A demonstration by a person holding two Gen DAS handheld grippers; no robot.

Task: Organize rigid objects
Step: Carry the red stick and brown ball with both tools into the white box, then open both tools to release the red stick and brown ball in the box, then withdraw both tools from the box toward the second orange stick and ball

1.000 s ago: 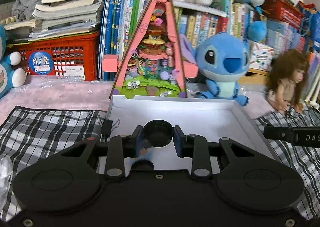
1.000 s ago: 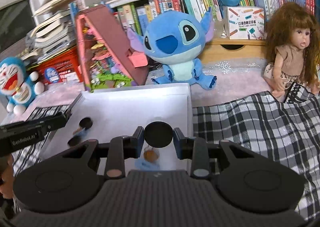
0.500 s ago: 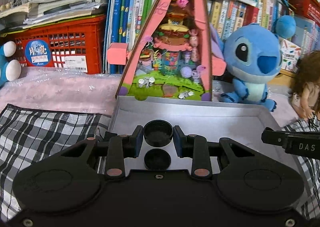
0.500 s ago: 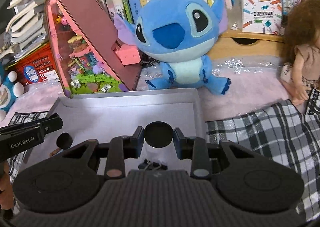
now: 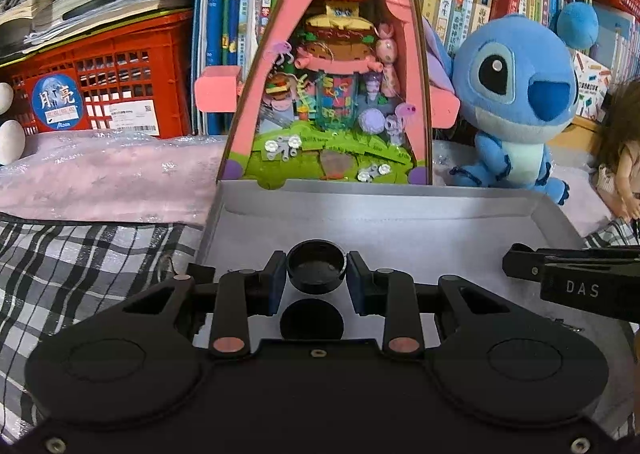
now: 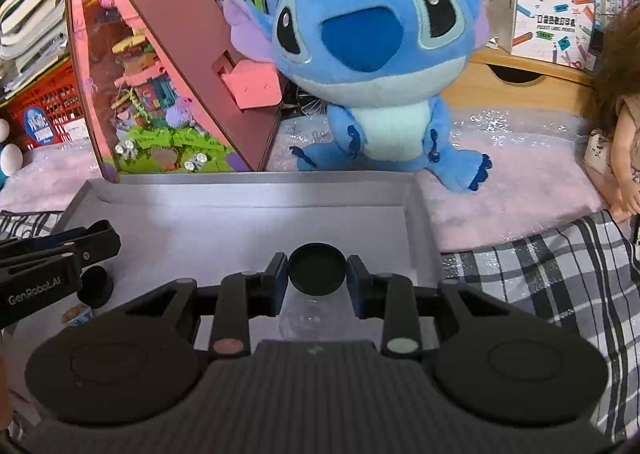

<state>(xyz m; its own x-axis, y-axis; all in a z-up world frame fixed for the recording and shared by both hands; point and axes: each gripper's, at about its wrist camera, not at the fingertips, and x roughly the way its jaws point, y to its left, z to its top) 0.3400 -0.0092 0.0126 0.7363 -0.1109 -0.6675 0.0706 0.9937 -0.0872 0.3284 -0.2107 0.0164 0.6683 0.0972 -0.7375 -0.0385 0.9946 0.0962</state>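
While both tongs hang over the white tray (image 5: 400,210), each one is pinching a small round black thing. The left tongs (image 5: 317,272) grip a black cap (image 5: 317,268) with its hollow side up, and directly below it a second black disc (image 5: 311,320) lies on the tray floor. The right tongs (image 6: 317,269) grip a flat-topped black lid (image 6: 317,267); under it sits something clear and rounded, maybe a small jar (image 6: 310,320), but I cannot tell for sure.

Behind the tray stands a pink triangular toy house (image 5: 336,94), touching the tray's far rim, and beside it sits a blue plush toy (image 6: 372,66). A doll (image 6: 624,106) sits at the right edge, and a checked cloth (image 5: 80,262) lies on both sides of the tray.

Only the right wrist view shows a small colourful piece (image 6: 76,313) on the tray near the left tongs. Only the left wrist view shows the red crate (image 5: 104,90) with stacked books on top.
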